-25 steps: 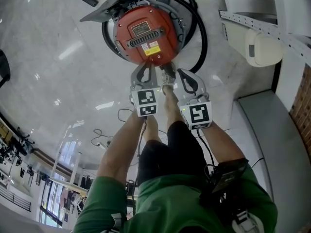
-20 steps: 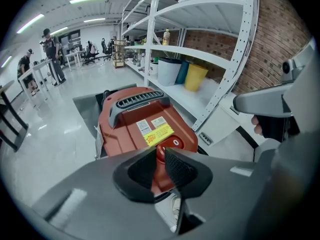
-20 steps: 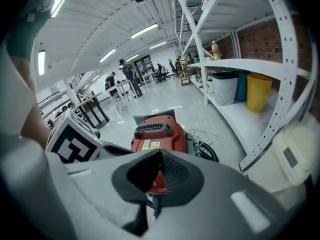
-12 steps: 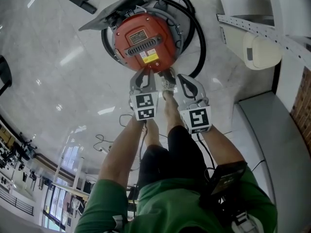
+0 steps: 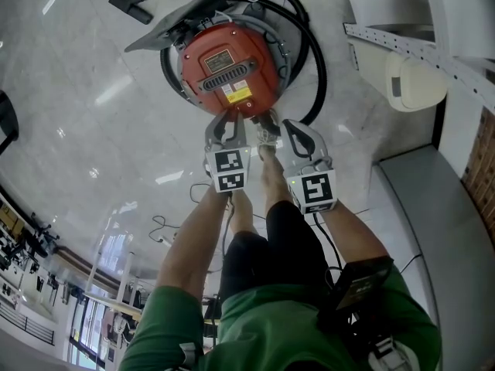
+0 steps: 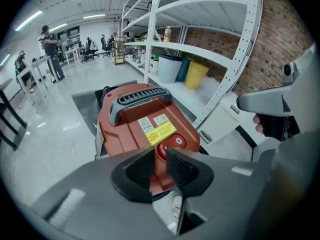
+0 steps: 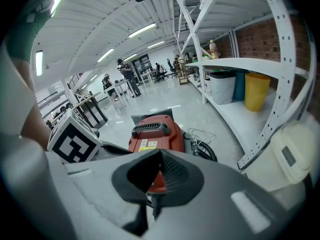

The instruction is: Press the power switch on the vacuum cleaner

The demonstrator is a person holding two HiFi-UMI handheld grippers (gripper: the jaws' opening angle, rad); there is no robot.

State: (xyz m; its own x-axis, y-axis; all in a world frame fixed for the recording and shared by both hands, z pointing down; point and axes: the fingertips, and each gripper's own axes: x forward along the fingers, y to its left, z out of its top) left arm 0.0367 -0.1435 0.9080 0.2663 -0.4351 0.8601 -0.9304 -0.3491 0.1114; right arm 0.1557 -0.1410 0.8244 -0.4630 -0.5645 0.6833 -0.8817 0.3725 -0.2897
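Observation:
A red vacuum cleaner (image 5: 228, 56) stands on the pale floor, with a black handle grille and a yellow label on top. In the left gripper view its round red power switch (image 6: 176, 141) lies just beyond the tips of my left gripper (image 6: 160, 151). That gripper is shut and empty, with only a thin slit at its tips. In the head view the left gripper (image 5: 232, 116) hovers at the vacuum's near edge. My right gripper (image 5: 288, 124) is beside it, a little to the right. It is also shut (image 7: 160, 154), with the vacuum (image 7: 152, 136) ahead of it.
A black hose (image 5: 313, 60) loops round the vacuum, and its floor nozzle (image 5: 128, 6) lies at the upper left. White shelving (image 5: 410, 45) runs along the right, with a yellow bin (image 6: 196, 75) on it. The person's shoe (image 5: 267, 134) is between the grippers. A cable (image 5: 166, 226) trails on the floor.
Both grippers have edged a little closer to the vacuum's near edge, and the view has shifted slightly. Hardly anything has moved in the last half second.

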